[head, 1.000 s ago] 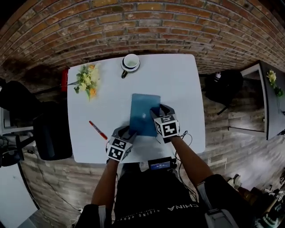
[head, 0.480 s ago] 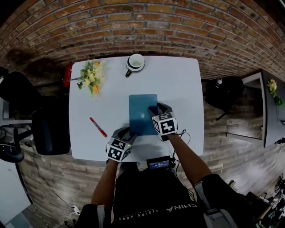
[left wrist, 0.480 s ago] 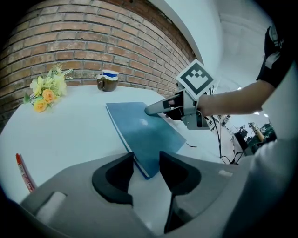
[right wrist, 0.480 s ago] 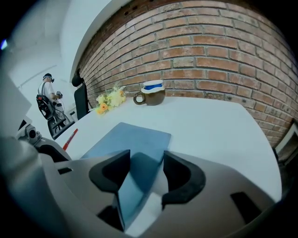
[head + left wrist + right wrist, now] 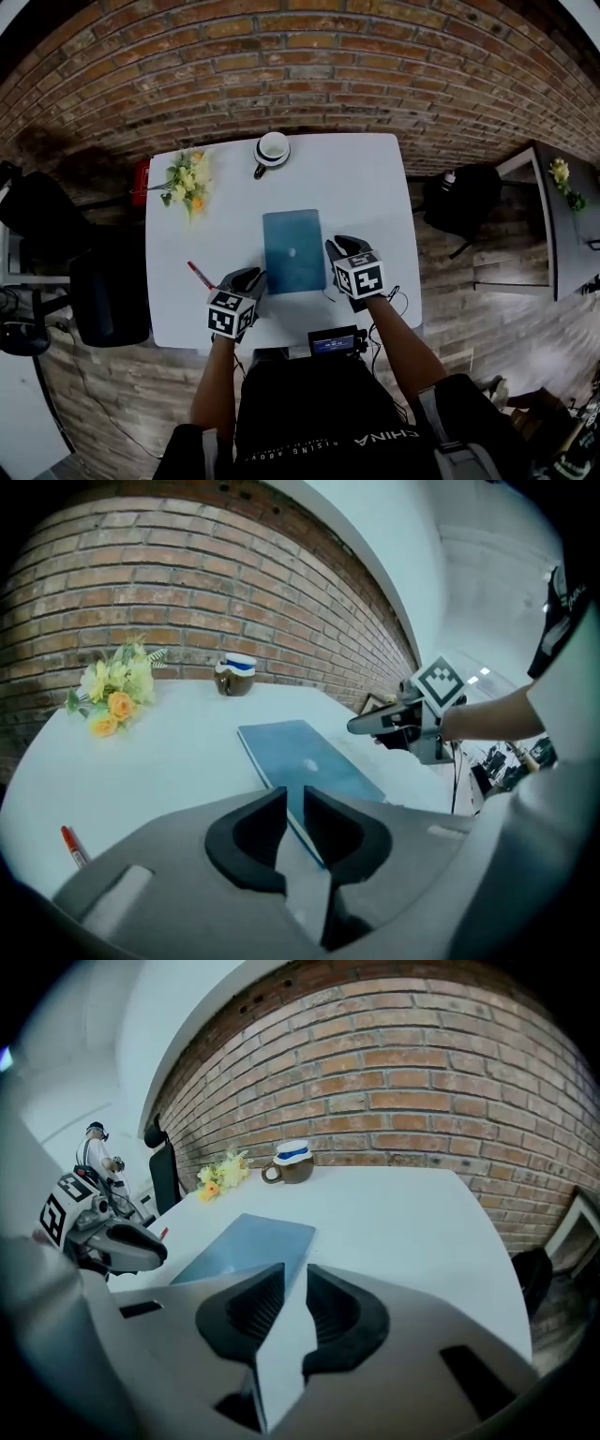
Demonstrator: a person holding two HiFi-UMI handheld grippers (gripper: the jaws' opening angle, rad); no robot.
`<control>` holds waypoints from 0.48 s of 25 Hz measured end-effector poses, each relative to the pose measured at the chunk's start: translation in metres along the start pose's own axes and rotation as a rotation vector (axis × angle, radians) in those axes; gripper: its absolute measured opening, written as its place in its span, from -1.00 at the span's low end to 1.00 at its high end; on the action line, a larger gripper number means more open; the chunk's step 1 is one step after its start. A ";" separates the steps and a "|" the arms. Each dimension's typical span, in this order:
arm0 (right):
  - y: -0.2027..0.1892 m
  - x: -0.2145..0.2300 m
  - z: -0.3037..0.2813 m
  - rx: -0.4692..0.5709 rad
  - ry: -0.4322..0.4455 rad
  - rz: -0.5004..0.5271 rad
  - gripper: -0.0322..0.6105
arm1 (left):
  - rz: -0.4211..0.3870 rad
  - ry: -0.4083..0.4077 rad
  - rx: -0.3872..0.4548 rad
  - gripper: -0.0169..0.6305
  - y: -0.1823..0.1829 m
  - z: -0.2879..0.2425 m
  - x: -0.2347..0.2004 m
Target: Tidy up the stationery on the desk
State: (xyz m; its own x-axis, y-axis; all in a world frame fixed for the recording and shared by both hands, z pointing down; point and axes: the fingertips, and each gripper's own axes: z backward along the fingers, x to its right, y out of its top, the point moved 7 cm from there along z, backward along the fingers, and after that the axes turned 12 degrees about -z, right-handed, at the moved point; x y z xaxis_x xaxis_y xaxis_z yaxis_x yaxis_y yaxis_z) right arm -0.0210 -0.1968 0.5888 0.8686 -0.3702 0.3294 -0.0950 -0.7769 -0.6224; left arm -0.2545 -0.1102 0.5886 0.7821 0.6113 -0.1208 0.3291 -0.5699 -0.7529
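- Starting big: white desk [image 5: 366,187], closed laptop [image 5: 292,251] lying at its middle. The claws?
- Left gripper [image 5: 249,279] and right gripper [image 5: 339,249] flank the laptop's near end, touching nothing. Their jaws have just been closing to a narrow slit, empty.
- And the pen [image 5: 201,276]?
- Flat near the desk's left edge, just beside the left gripper. Probably light, stiff, apt to roll; pinch across mid-barrel.

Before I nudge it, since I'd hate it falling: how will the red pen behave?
The red pen looks slim and round, so it may roll on the smooth white desk. It seems stiff and light, likely easy to lift.
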 end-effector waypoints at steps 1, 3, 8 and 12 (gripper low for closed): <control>0.000 0.001 0.005 0.000 0.007 -0.015 -0.72 | -0.005 0.003 0.017 -0.79 0.005 0.000 -0.001; 0.000 0.002 0.013 0.004 0.013 -0.039 -0.86 | -0.017 0.005 0.039 -0.89 0.013 0.000 -0.001; -0.004 0.002 0.023 0.000 0.011 -0.053 -0.87 | -0.028 -0.013 0.016 -0.91 0.019 -0.004 0.004; -0.009 -0.002 0.020 -0.017 0.012 -0.052 -0.87 | -0.034 0.008 -0.016 -0.91 0.016 -0.010 0.004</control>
State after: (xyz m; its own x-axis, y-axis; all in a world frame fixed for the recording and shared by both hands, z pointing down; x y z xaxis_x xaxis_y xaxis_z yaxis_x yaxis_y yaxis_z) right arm -0.0120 -0.1786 0.5799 0.8667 -0.3348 0.3697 -0.0579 -0.8037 -0.5922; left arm -0.2411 -0.1222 0.5822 0.7747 0.6259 -0.0901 0.3636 -0.5575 -0.7463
